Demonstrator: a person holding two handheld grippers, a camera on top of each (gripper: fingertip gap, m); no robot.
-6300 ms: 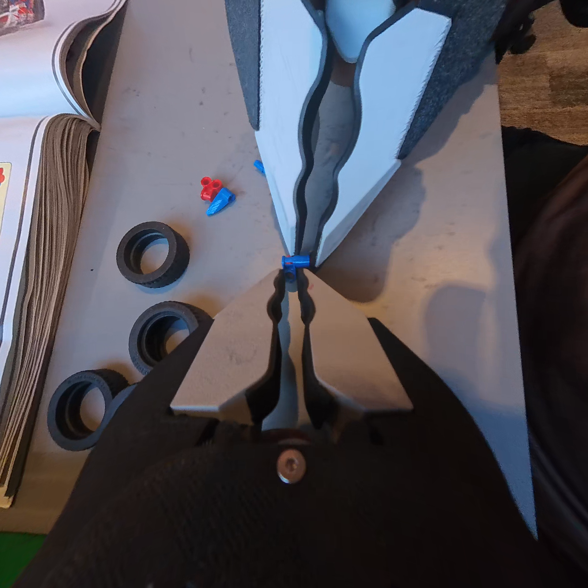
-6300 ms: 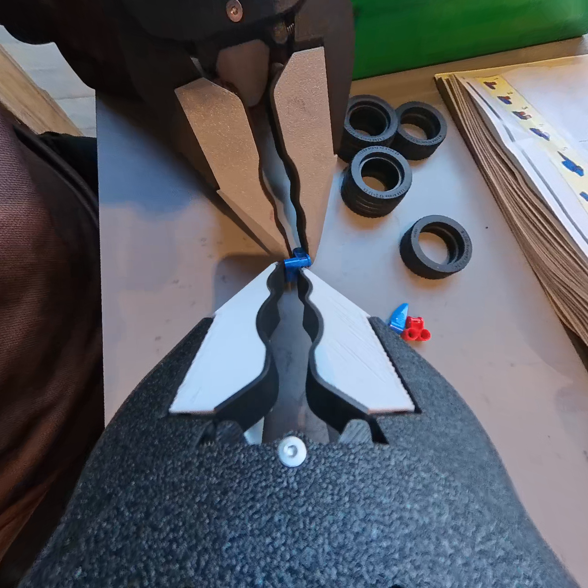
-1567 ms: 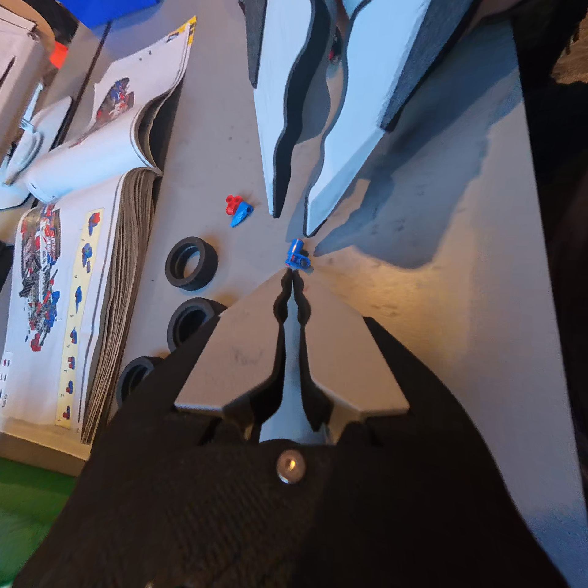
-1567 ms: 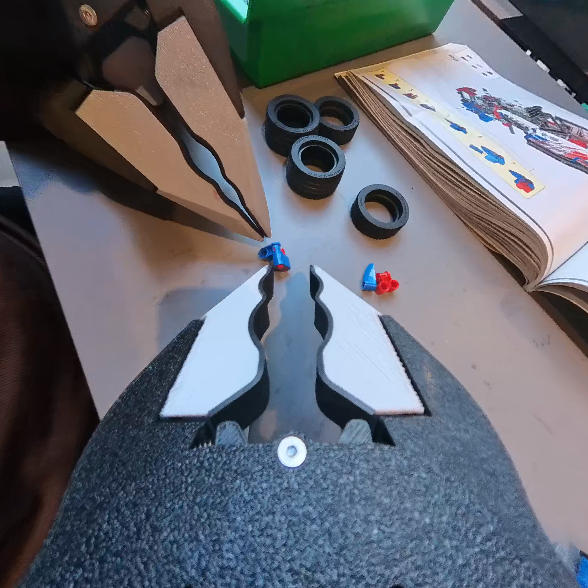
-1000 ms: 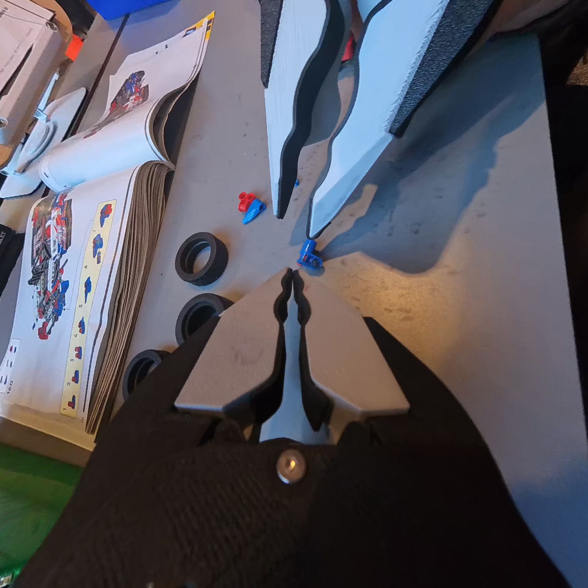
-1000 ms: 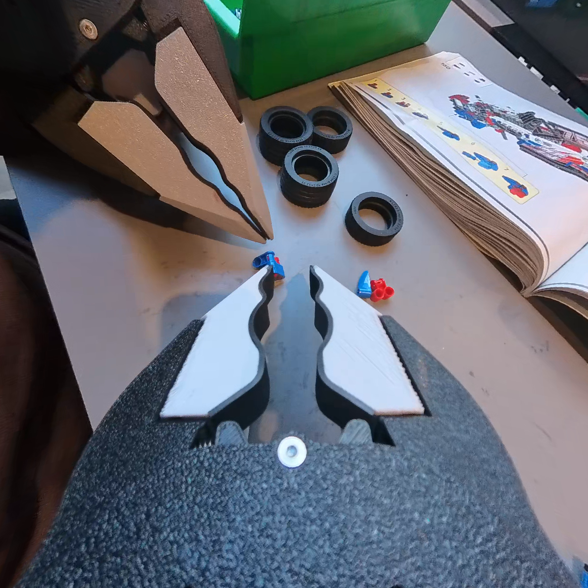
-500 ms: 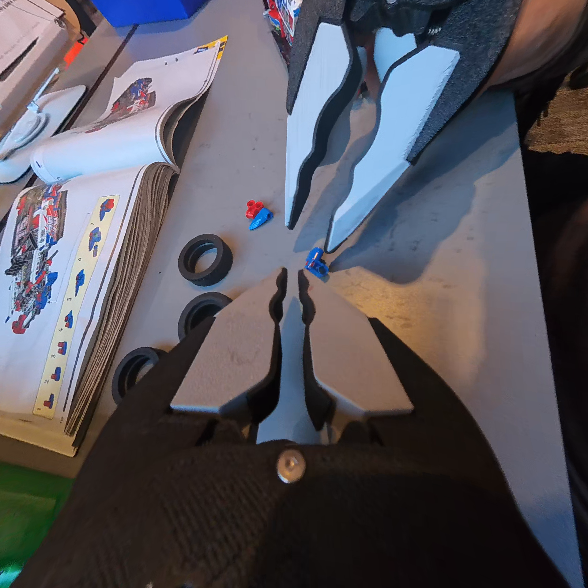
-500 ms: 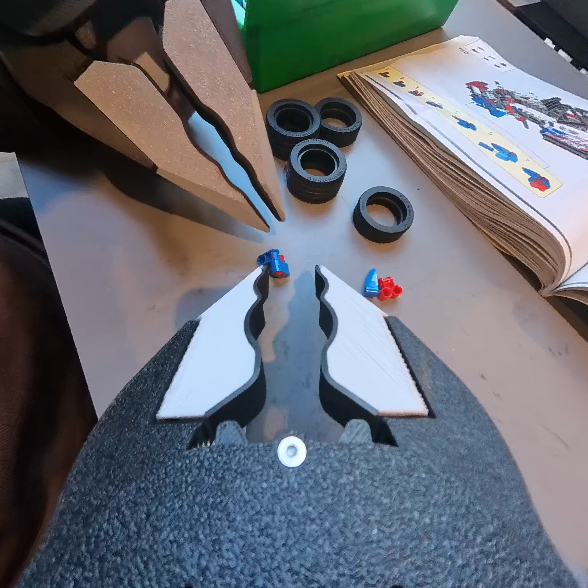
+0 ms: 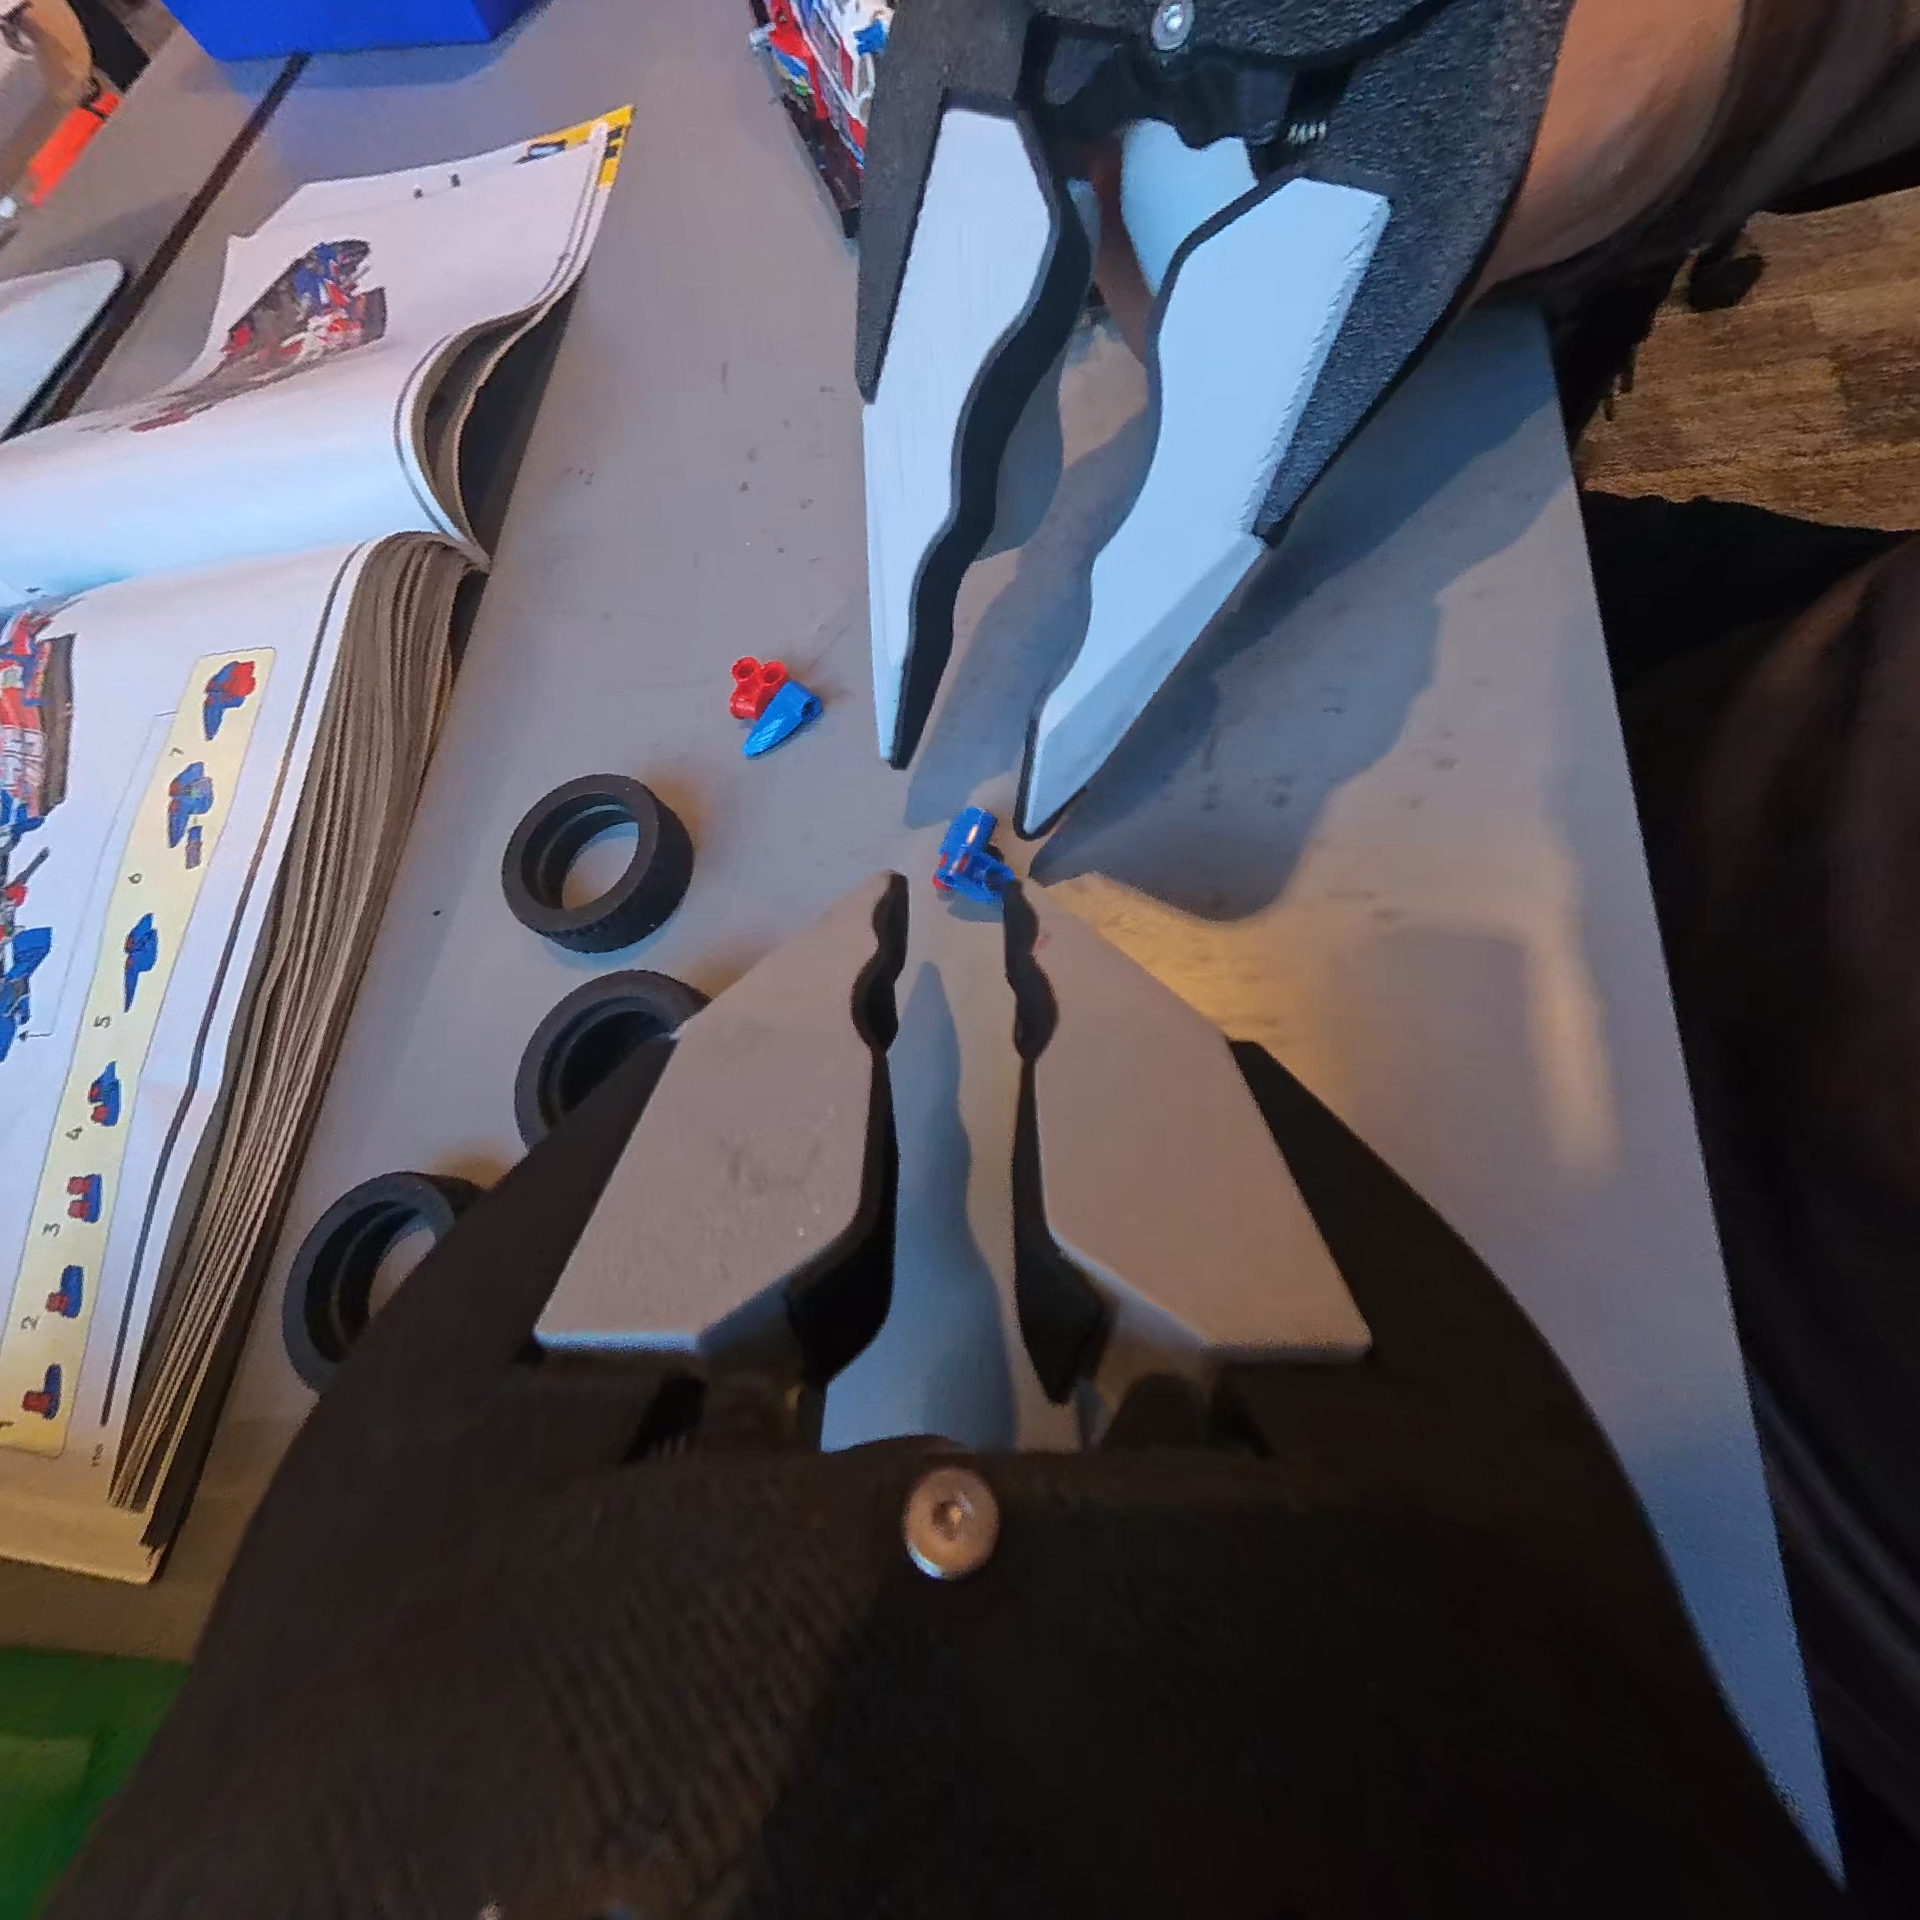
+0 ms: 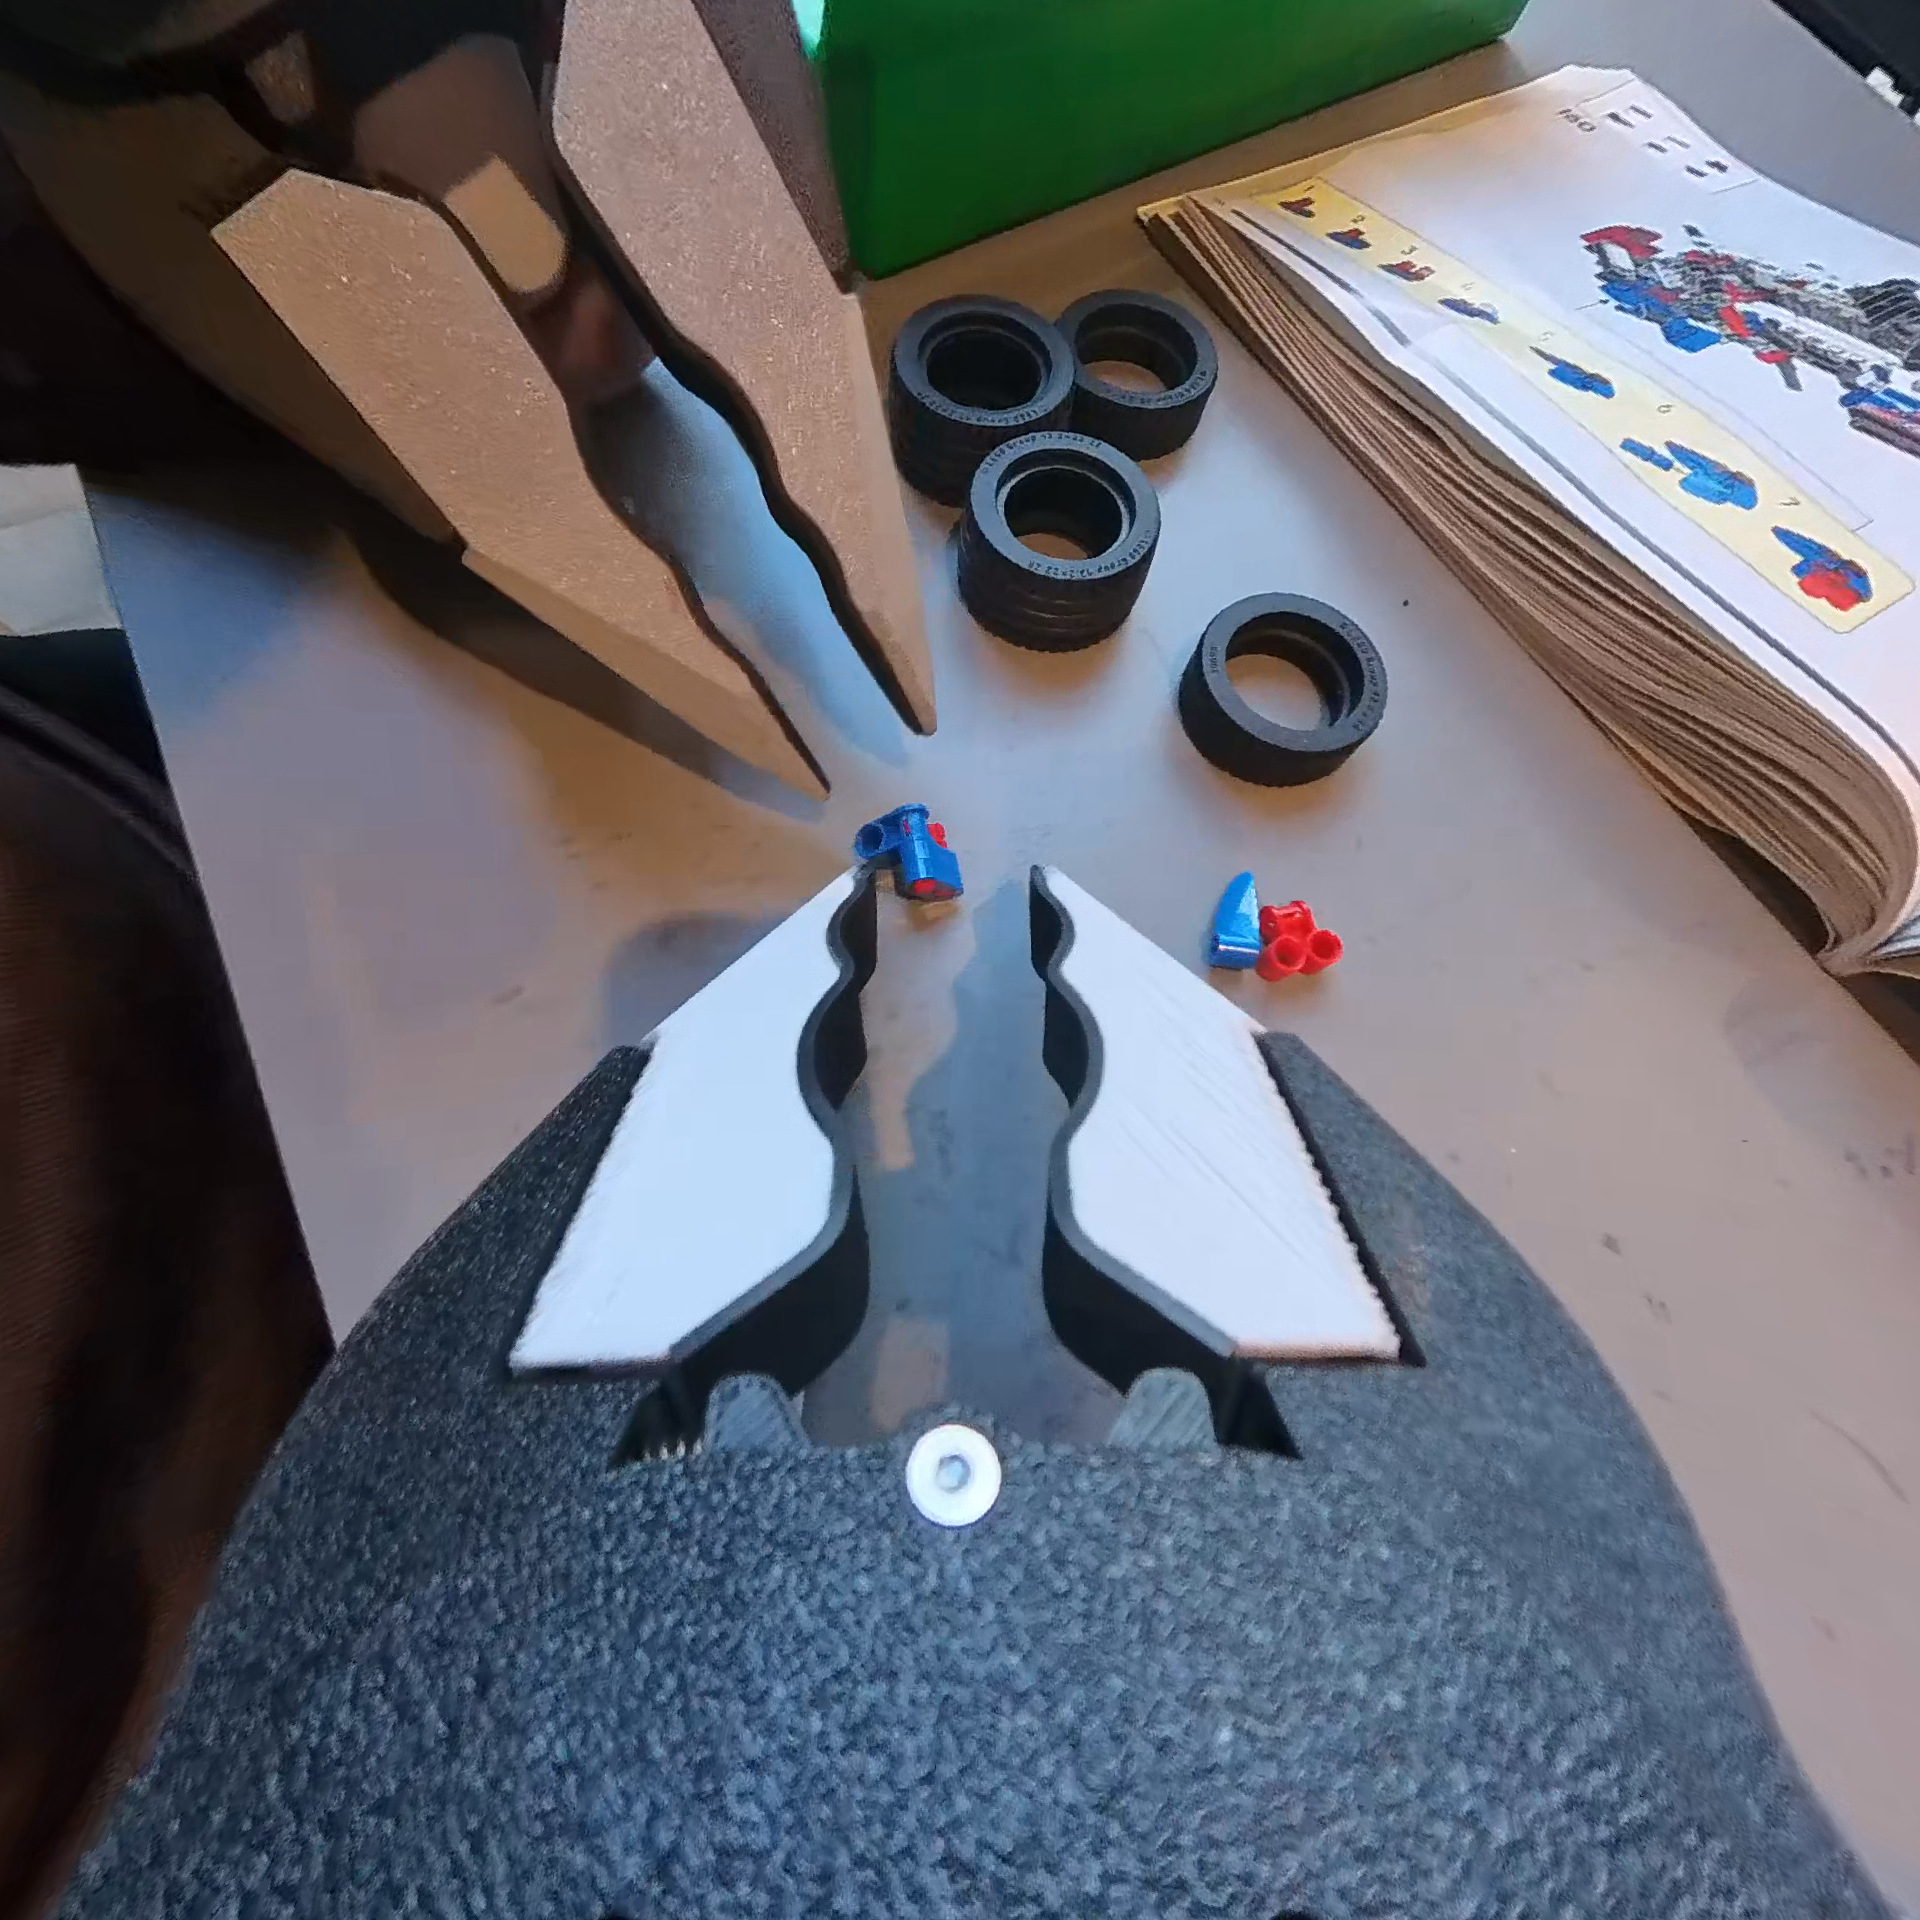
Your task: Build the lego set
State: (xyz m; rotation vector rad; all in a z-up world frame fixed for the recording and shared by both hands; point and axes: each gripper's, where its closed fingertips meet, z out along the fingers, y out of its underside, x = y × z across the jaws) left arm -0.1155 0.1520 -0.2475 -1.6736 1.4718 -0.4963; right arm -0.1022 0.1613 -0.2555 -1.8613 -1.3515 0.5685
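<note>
- Grey tabletop (image 9: pixel 1351 1039) fills both views, lit warm orange near the middle of each frame, with a green bin (image 10: pixel 1091 104) along the top edge of the right wrist view
- Left gripper (image 9: pixel 951 899) sits at lower centre of its own view with its grey fingers parted by a narrow gap and nothing between them
- Right gripper (image 10: pixel 951 883) sits at lower centre of its view, white fingers spread wider, also empty; in the left wrist view it reaches down from the upper centre
- Small blue and red piece (image 10: pixel 909 852) lies loose on the table between the two pairs of tips, just beside the right gripper's left-hand fingertip and close to the left gripper's right-hand tip (image 9: pixel 971 857)
- It looks like a tiny blue connector with a round hollow end and a red pin showing; whether it is fully seated cannot be told
- Likely step: a small sub-assembly is down, and one gripper must pick it up again or fetch the next part
- Next move calls for a fine pinch on a very small piece that could skid on the smooth top
- Blue wedge with a red connector (image 10: pixel 1273 925) lies right of centre, apart from the grippers
- Four black tyres (image 10: pixel 1060 540) sit in the upper middle
- Open instruction book (image 10: pixel 1610 416) fills the upper right
</note>
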